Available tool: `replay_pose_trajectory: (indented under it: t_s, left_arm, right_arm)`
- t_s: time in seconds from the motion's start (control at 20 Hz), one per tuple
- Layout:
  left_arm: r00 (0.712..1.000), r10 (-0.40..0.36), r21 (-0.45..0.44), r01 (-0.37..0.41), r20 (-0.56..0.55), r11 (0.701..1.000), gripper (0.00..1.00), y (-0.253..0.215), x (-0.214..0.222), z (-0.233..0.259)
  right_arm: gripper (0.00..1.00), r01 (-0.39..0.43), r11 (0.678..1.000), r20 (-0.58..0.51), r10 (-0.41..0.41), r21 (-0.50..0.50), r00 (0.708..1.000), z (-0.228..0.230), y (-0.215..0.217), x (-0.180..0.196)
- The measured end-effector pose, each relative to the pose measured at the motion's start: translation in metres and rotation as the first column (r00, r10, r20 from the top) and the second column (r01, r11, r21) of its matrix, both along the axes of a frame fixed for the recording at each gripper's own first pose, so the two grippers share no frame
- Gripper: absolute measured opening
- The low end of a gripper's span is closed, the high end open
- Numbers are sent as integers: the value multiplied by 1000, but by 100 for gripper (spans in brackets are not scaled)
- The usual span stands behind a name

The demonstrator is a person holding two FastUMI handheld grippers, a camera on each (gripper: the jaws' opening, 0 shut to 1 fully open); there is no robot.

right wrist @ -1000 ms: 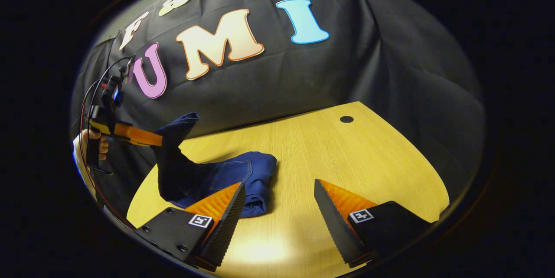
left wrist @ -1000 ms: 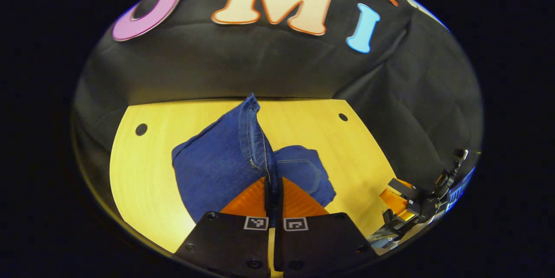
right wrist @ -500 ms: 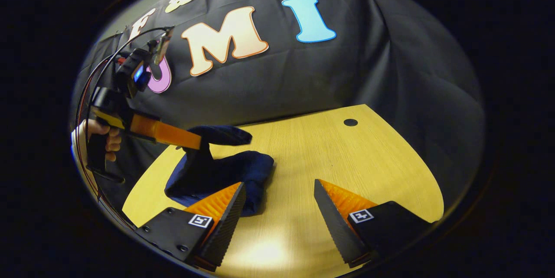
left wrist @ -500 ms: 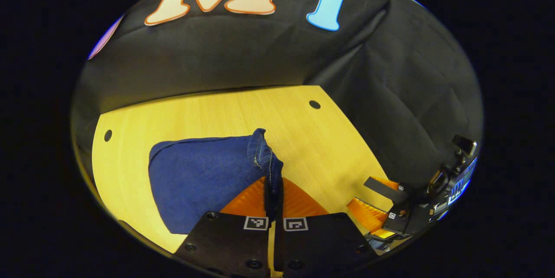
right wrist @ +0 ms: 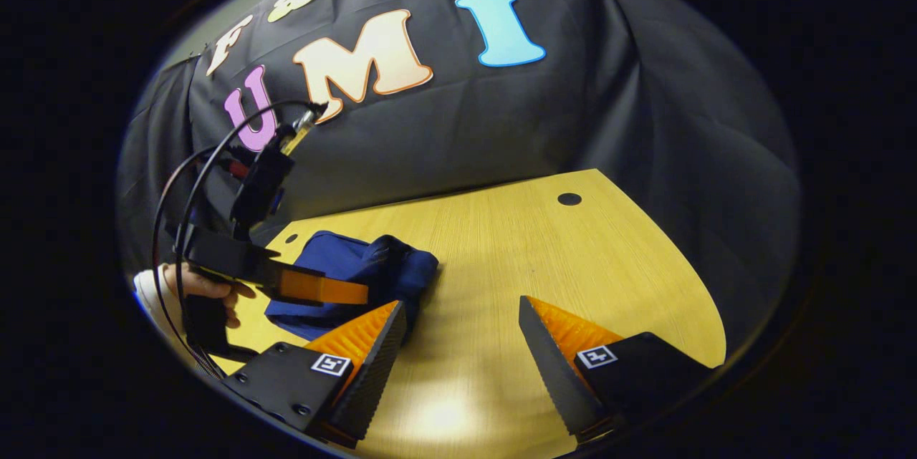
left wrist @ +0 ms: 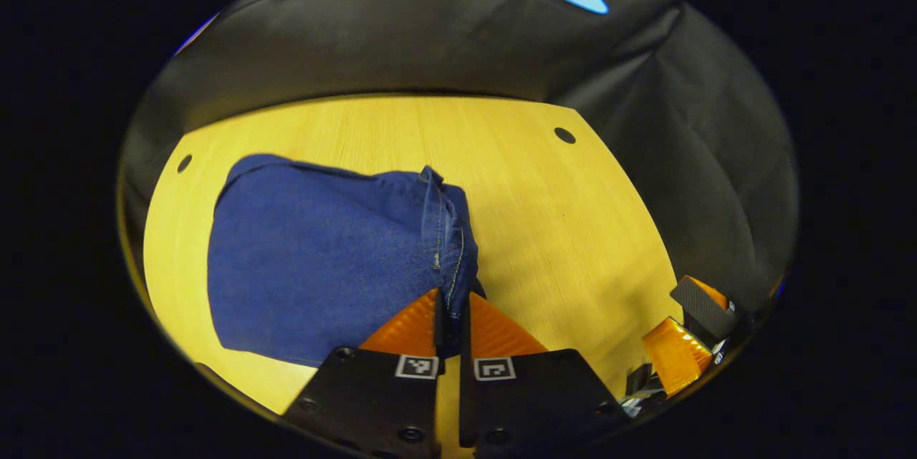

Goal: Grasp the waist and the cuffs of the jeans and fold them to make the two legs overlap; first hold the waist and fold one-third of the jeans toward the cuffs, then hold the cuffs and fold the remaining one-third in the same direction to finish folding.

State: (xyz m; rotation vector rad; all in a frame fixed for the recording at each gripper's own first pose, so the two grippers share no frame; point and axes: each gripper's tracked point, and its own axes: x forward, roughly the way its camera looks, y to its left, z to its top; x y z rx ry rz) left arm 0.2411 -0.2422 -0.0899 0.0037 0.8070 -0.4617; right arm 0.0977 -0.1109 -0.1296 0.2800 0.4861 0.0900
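my left claw (left wrist: 453,316) pinches the hem of the folded jeans (left wrist: 322,258) on the table (left wrist: 559,230); i should lay it flat before letting go, my right claw (right wrist: 458,344) wide open and empty.

In the left gripper view the folded blue denim jeans (left wrist: 322,258) lie on the pale wooden table (left wrist: 559,230), toward its left side, with the stitched cuff edge (left wrist: 448,237) on the bundle's right. The left gripper (left wrist: 453,316) sits at the near end of that edge, its two fingers pressed together with the cuff between them. In the right gripper view the right gripper (right wrist: 462,344) hangs over bare table to the right of the jeans, jaws wide apart, with the left gripper, held by a hand (right wrist: 208,291), at the jeans' near left.
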Motion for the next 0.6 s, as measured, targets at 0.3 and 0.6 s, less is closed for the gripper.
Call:
replay_pose_trajectory:
  t_s: [0.3,0.6]
  left_arm:
    - [999,-5,-145,-1,-38,989,93,-16,-17,1]
    - [974,-64,-135,95,219,986,91,37,-38,92]
  right_arm:
    - [98,25,1000,10,-25,-7,1000,5,0,-11]
    - [98,86,996,53,-86,14,995,31,18,-27]
